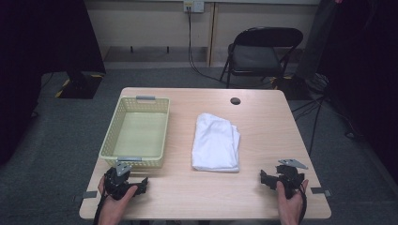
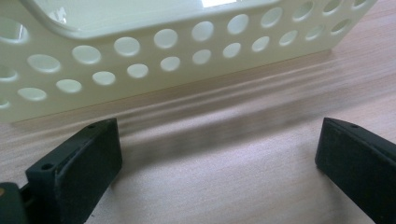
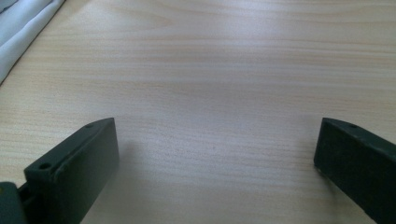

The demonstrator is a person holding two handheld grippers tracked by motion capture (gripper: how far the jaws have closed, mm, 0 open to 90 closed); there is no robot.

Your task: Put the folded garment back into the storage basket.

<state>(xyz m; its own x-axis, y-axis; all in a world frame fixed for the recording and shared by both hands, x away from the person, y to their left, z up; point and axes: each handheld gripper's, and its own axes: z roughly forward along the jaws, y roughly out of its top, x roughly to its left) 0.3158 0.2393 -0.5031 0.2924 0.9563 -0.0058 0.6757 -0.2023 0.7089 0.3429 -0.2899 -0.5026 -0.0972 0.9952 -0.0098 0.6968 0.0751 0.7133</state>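
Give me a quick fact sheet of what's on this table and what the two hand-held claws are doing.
Table: light wood
Basket: pale yellow, perforated, empty, at left
Cloth: white, folded, lying mid-table beside the basket
Left gripper: jaws open, nothing between them, just in front of the basket's near wall
Right gripper: jaws open, empty, over bare table right of the cloth

Bare desk [image 1: 263, 197] lies between the two hand-held grippers and along the near edge. Basket [image 1: 137, 130] wall stands just ahead of the left hand-held gripper [image 1: 141, 183], blocking it. Folded white cloth [image 1: 216, 142] sits mid-desk; the gap between basket and cloth looks passable.
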